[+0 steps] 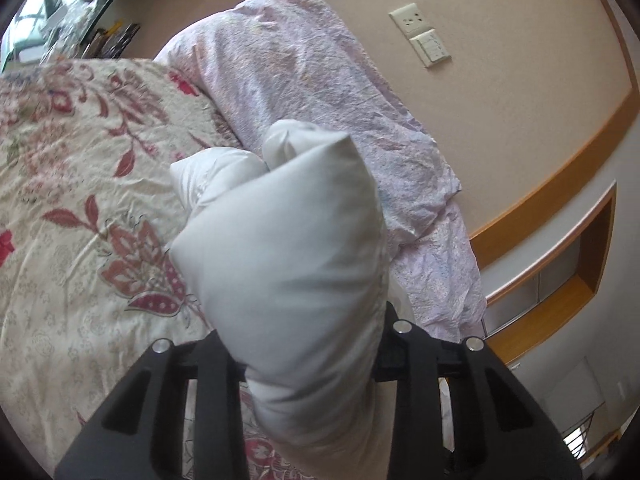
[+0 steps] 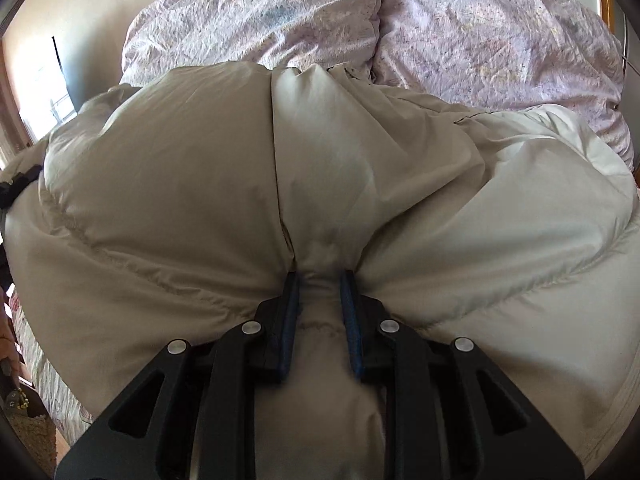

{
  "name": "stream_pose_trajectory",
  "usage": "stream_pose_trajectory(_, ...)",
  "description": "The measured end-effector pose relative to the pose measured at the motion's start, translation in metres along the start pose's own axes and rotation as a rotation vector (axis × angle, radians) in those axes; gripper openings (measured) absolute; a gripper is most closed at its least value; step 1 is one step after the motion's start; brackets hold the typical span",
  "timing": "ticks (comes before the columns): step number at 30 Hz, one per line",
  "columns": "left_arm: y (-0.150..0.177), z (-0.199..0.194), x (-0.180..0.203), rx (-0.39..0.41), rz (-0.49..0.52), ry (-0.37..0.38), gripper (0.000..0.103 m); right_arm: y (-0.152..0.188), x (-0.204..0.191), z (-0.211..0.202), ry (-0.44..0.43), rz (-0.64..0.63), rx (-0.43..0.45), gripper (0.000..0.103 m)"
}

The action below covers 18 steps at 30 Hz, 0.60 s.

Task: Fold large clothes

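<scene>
Beige bedroom walls with a wood rail and a wall socket plate (image 1: pixel 411 20) frame a bed covered by a cream floral bedspread (image 1: pixel 80 184), with lilac crinkled pillows (image 1: pixel 304 80) banked at its head. Largest in view is the task's garment, a white puffer jacket (image 2: pixel 160 200), which fills the right wrist view and bulges in quilted, air-filled panels in front of the pillows. It looks light and soft but bulky and springy, with a smooth shell that is probably slippery, so a hold on a seam or a gathered edge should be firmer than one on a fat panel. The right gripper (image 2: pixel 320 280) points forward into the jacket's middle, its blue-padded fingers (image 2: pixel 291 300) pinching a gathered ridge of fabric beside a vertical seam. In the left wrist view, a rolled end of the same jacket, possibly a sleeve, stands up over the bedspread. The left gripper (image 1: pixel 308 360) points up and forward towards the pillows; its fingers are hidden behind the fabric, but it appears clamped around that end.
</scene>
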<state>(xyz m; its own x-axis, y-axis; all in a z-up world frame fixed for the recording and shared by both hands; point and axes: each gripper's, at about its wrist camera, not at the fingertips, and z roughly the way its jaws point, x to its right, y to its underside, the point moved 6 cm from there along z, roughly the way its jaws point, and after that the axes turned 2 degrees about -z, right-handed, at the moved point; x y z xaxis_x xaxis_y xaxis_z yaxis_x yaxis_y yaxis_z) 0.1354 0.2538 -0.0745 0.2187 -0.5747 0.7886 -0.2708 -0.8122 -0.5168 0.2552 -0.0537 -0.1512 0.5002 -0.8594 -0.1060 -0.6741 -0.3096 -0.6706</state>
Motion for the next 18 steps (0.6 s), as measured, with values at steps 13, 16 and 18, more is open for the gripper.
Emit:
stream_pose_trajectory(13,0.037,0.000,0.166,0.000,0.445,0.158,0.034,0.000,0.002,0.006,0.010,-0.038,-0.015,0.024)
stream_pose_trajectory(16,0.057,0.007,0.196,-0.017,0.530,0.182,0.034,-0.002,0.006,0.007,-0.009,-0.027,-0.024,0.023)
stream_pose_trajectory(18,0.069,0.014,0.215,-0.035,0.574,0.192,0.035,-0.003,0.008,0.007,-0.020,-0.016,-0.023,0.023)
